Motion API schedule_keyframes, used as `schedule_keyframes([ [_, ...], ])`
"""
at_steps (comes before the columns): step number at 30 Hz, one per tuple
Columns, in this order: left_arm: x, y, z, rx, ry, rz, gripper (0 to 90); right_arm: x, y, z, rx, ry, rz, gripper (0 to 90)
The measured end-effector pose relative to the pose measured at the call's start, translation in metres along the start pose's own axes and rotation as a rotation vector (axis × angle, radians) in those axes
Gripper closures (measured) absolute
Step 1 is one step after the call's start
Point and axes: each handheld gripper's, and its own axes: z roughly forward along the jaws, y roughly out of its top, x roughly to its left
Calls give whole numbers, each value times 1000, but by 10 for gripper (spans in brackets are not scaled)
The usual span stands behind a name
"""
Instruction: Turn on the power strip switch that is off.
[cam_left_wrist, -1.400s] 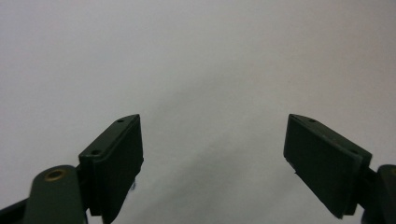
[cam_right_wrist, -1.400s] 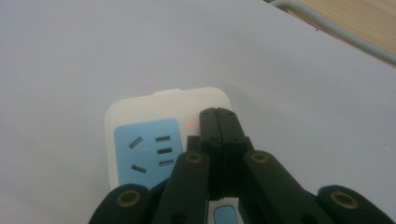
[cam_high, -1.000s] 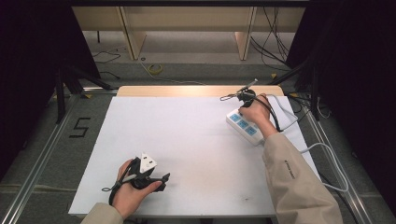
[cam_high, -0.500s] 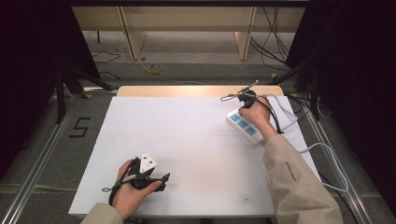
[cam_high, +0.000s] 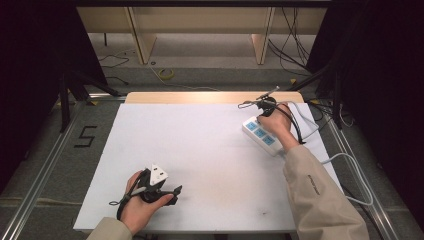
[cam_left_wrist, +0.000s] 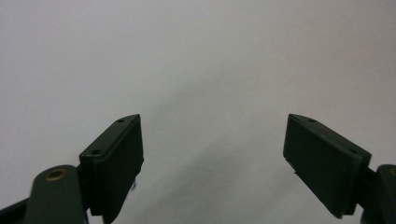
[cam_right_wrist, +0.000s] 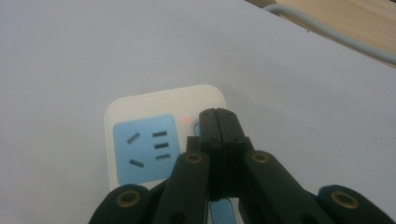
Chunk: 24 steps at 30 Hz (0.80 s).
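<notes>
Now, power strip: the white power strip with blue sockets is lying near the table's far right corner, its small red light glowing.
Right tongs: the right tongs are pressing together with nothing between them, tips resting on the strip beside the red light.
Left tongs: the left tongs are standing wide apart over bare white surface, lying in the hand at the near left.
Table: the table is carrying a white sheet.
Cable: a grey cable is trailing off the right edge.
</notes>
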Motion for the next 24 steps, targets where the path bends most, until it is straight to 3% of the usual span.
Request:
schedule_keyframes([
  [8,-1,0,0,-1,-1,1,198,3,-3,-6,-12,20,1,900],
  [24,-1,1,0,2,1,-3,199,22,-13,-19,-51,42,-50,900],
])
